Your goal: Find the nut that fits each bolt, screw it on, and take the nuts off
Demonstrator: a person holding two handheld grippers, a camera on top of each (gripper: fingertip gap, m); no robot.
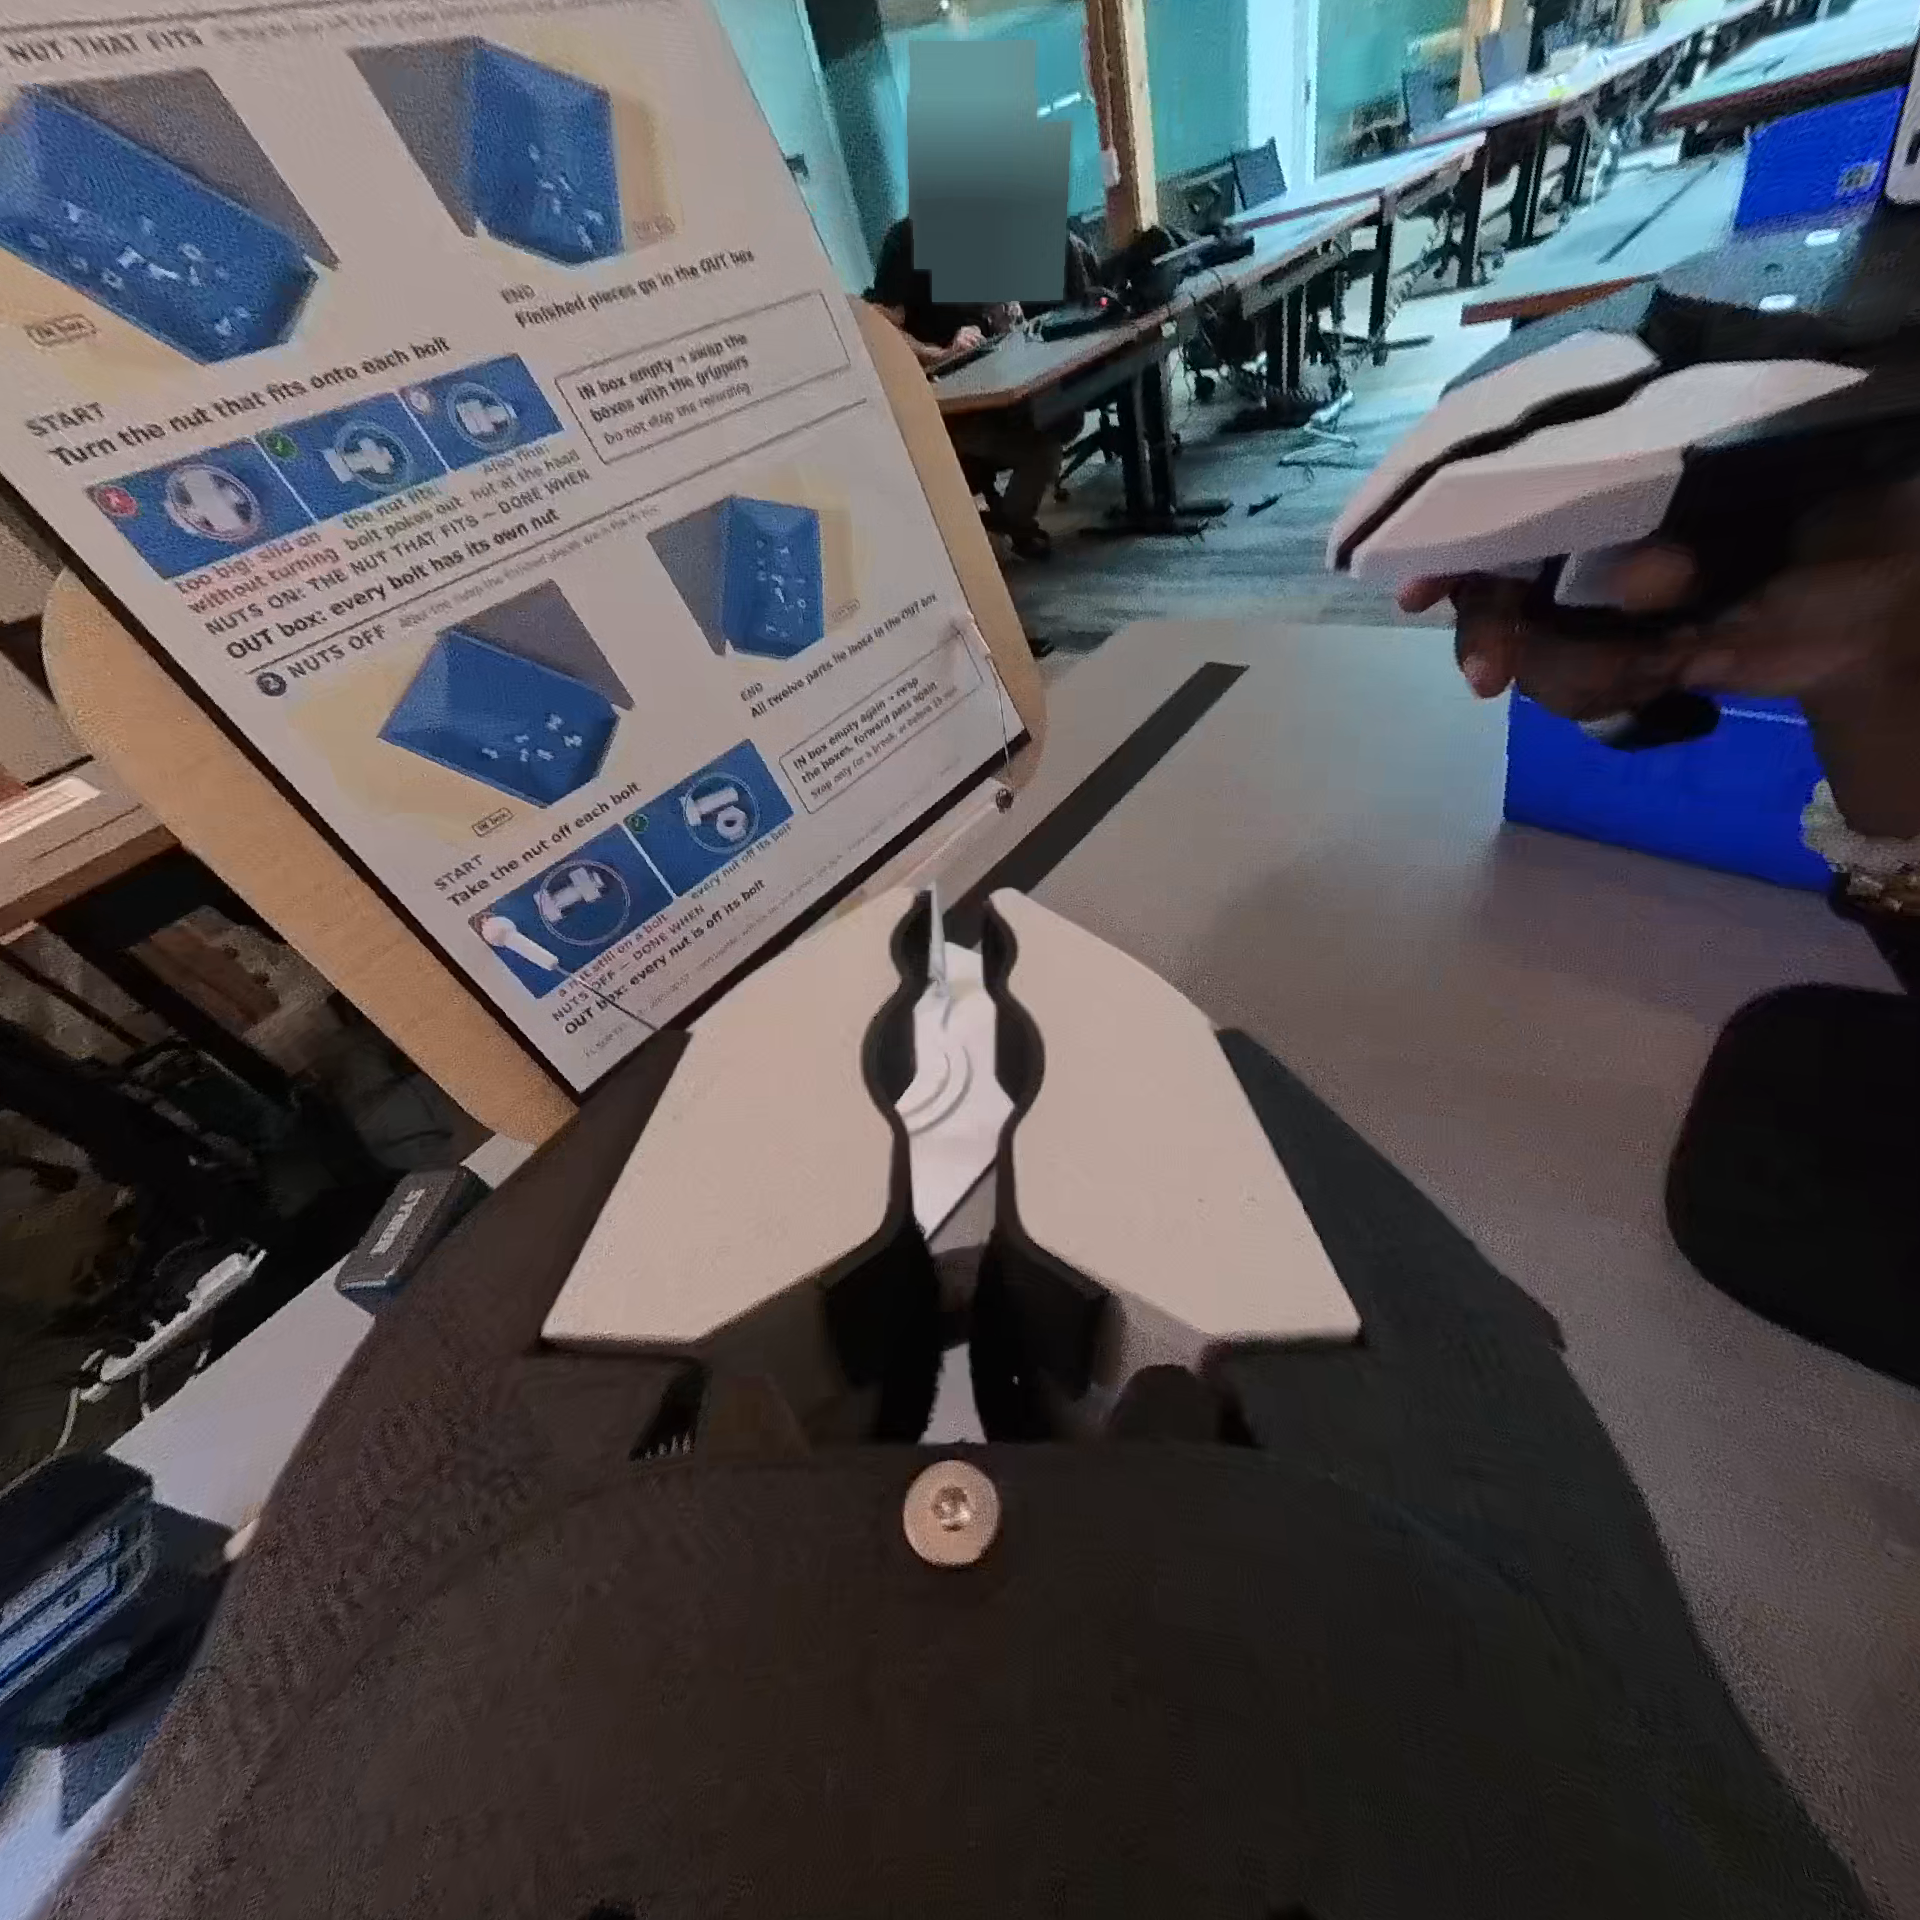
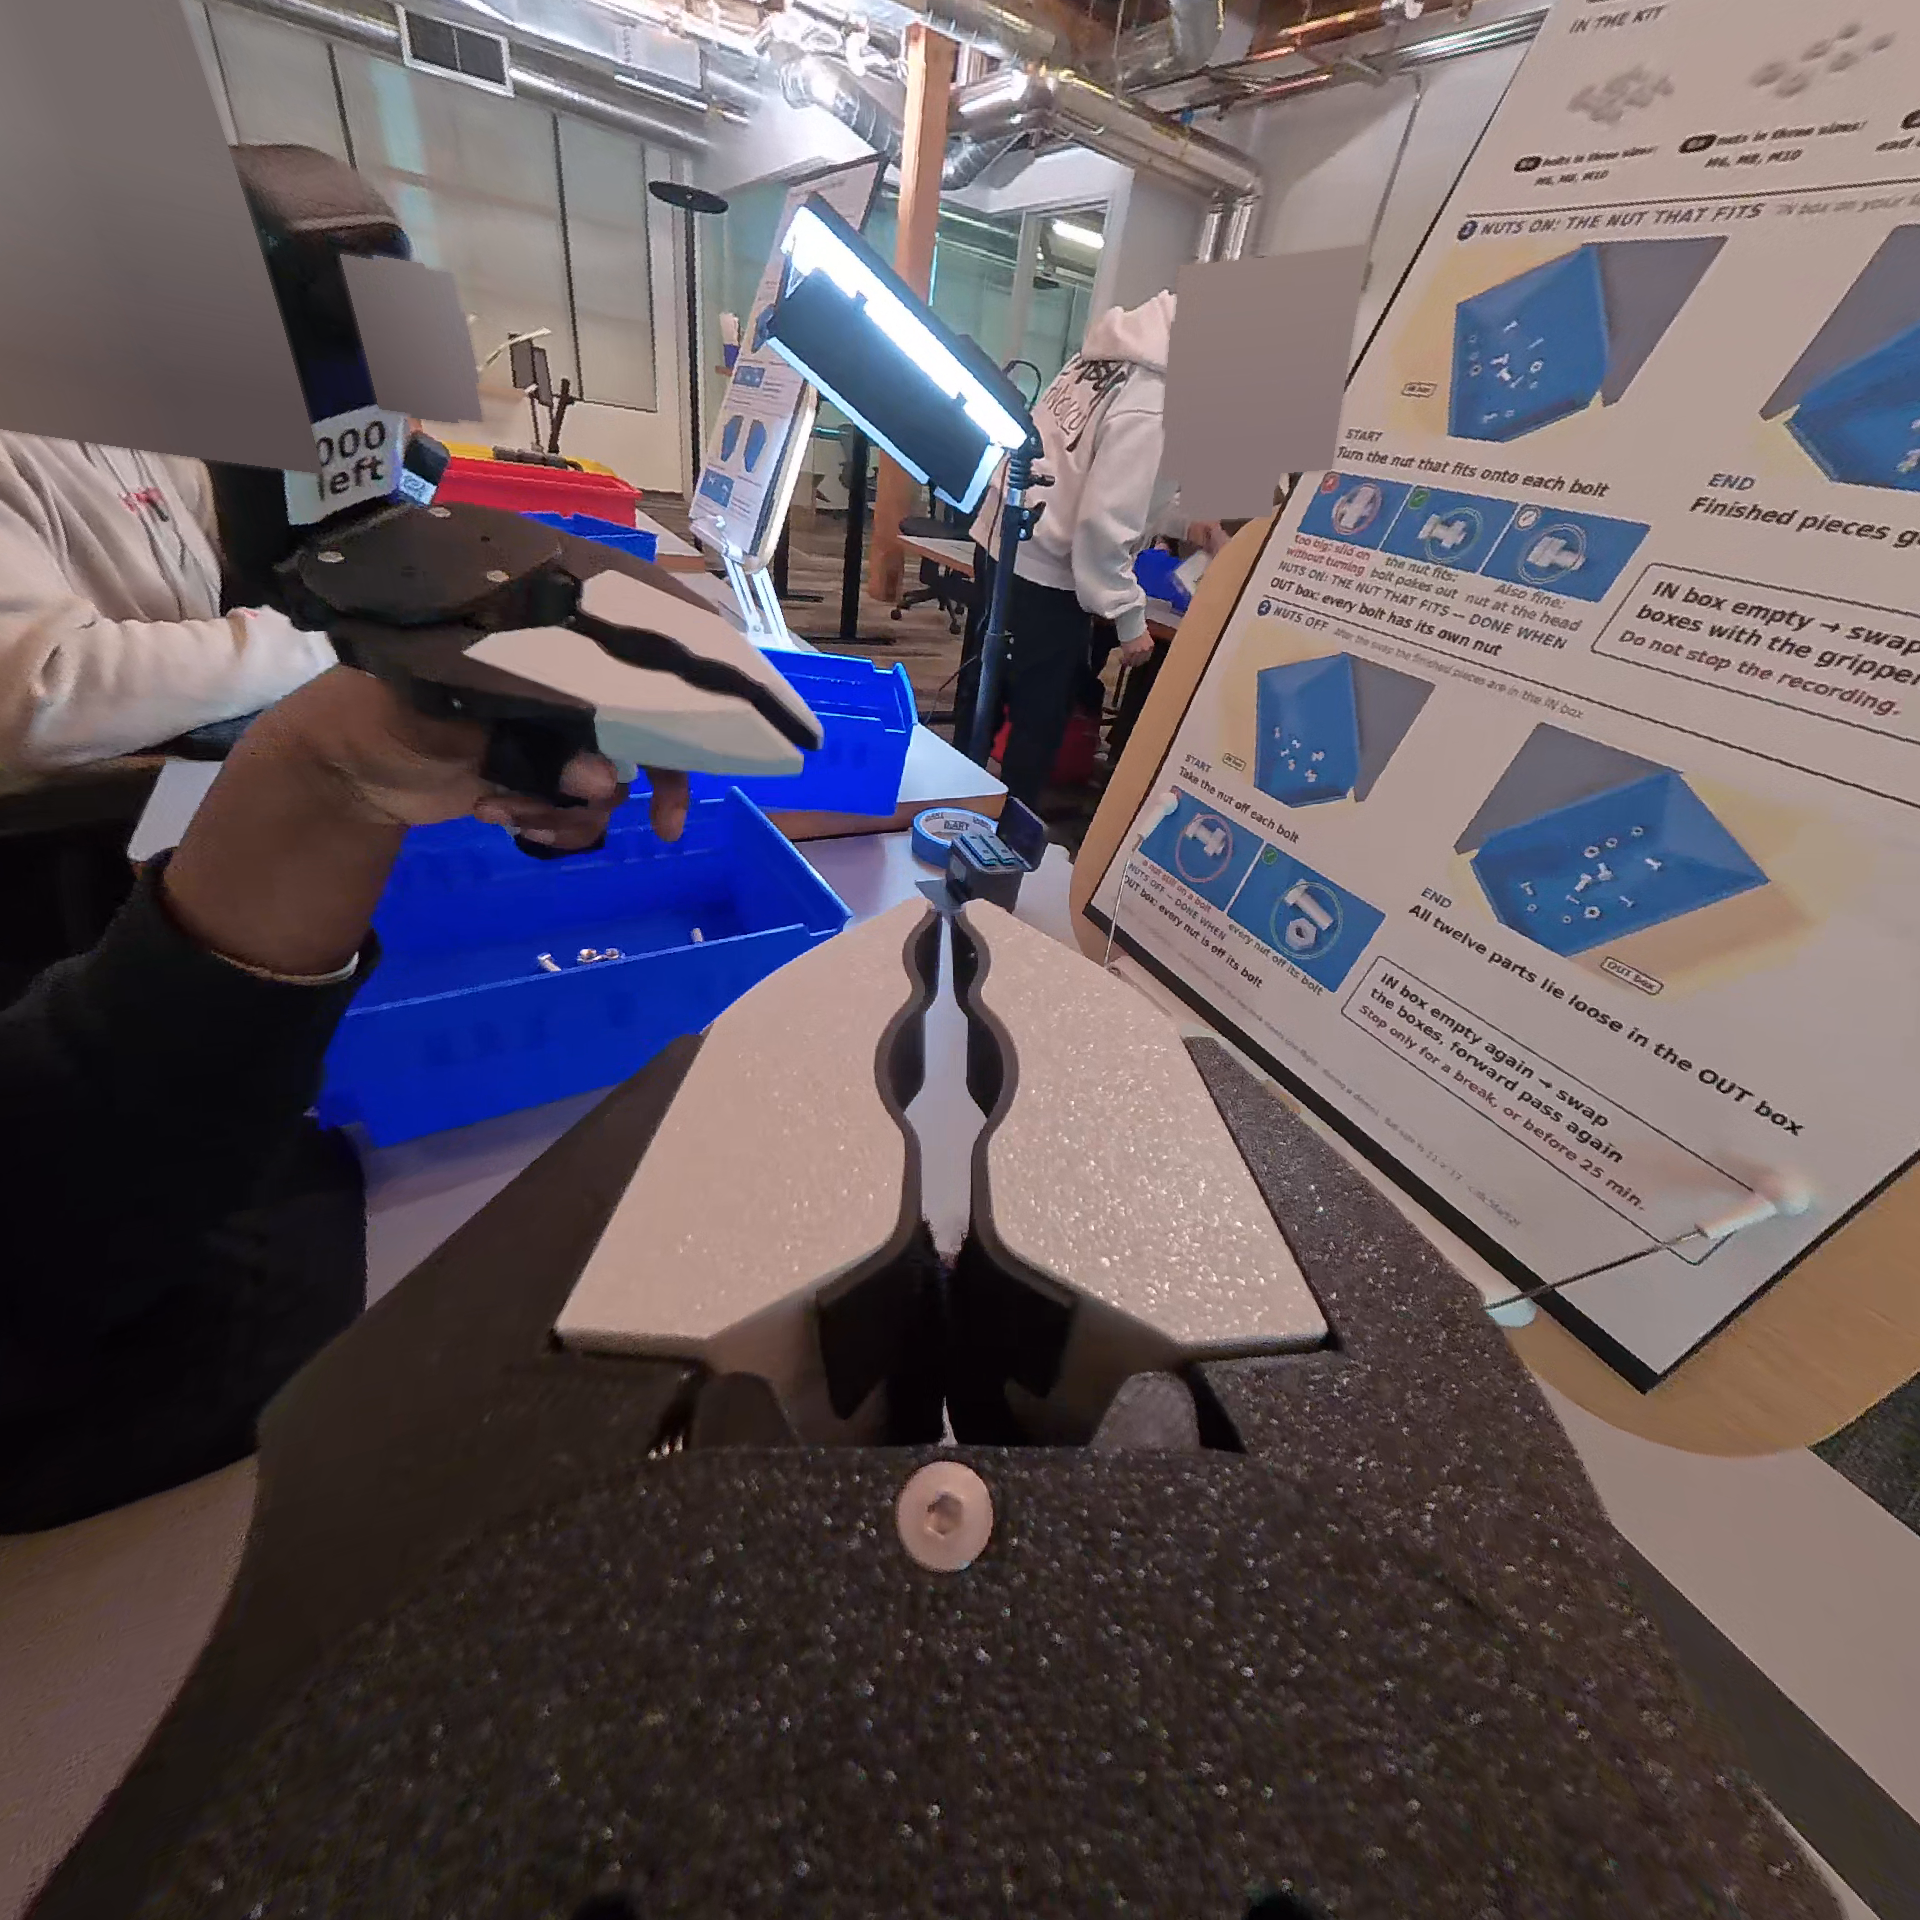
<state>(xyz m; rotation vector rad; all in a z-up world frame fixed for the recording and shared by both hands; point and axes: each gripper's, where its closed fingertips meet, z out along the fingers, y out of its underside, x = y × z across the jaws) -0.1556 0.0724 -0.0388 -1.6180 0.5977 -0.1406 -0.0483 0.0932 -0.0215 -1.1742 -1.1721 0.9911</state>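
Observation:
In the right wrist view a blue bin stands on the grey table at the left, with a few small metal bolts and nuts on its floor. My right gripper is shut and empty above the table, to the right of the bin and pointing past it. My left gripper is held by a hand above that bin, shut and empty. In the left wrist view my left gripper is shut with nothing between its fingers. My right gripper shows at the upper right, shut, above a blue bin.
A printed instruction board leans on a wooden stand at the table's far edge; it also shows in the right wrist view. A second blue bin, a blue tape roll and a small black device lie beyond. A lit lamp panel stands behind.

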